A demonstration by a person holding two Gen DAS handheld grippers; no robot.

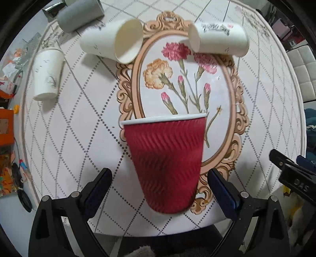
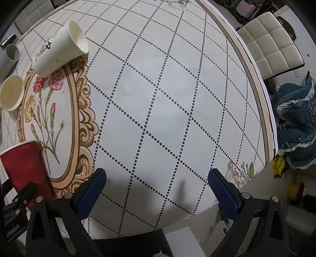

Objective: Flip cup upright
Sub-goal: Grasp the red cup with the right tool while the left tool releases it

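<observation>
A red ribbed paper cup with a white rim stands on the table, rim up, between the fingers of my left gripper. The jaws are open wide and do not touch the cup. It also shows at the left edge of the right wrist view. Two white paper cups lie on their sides at the far end of the flower picture. A third white cup and a grey cup are at the far left. My right gripper is open and empty above bare tablecloth.
The round table has a diamond-dotted cloth with an oval flower picture. Clutter lies along its left edge. A white padded chair and blue fabric are beyond the right edge. My right gripper shows at the right.
</observation>
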